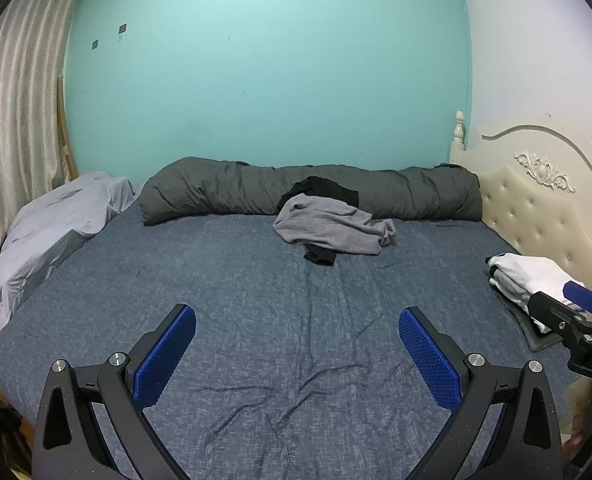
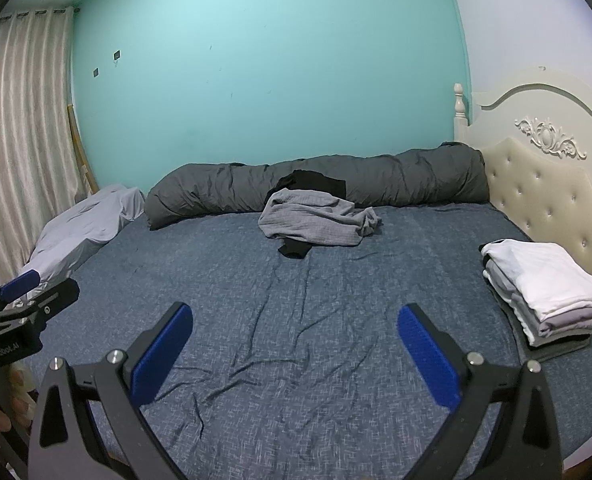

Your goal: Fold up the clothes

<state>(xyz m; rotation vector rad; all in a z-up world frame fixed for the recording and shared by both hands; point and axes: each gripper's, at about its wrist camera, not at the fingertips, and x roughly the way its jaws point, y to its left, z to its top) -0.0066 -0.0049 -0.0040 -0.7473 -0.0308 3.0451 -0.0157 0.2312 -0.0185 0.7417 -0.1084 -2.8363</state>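
Observation:
A crumpled grey garment [image 1: 332,226] [image 2: 318,220] lies near the far side of the bed, on top of a black garment [image 1: 320,257] [image 2: 294,249] that pokes out at its front and back. A stack of folded clothes [image 2: 544,284] [image 1: 528,284], white on top, rests at the bed's right side. My left gripper [image 1: 297,320] hovers open over the near bedsheet, nothing between its blue pads. My right gripper [image 2: 296,316] is open too and holds nothing; it also shows at the right edge of the left wrist view.
The bed has a blue patterned sheet [image 1: 256,300] [image 2: 336,300]. A rolled dark grey duvet [image 1: 224,192] [image 2: 396,180] lies along the teal wall. A pale grey blanket [image 1: 56,236] is bunched at the left. A cream tufted headboard [image 2: 544,188] stands on the right, curtains [image 1: 12,120] on the left.

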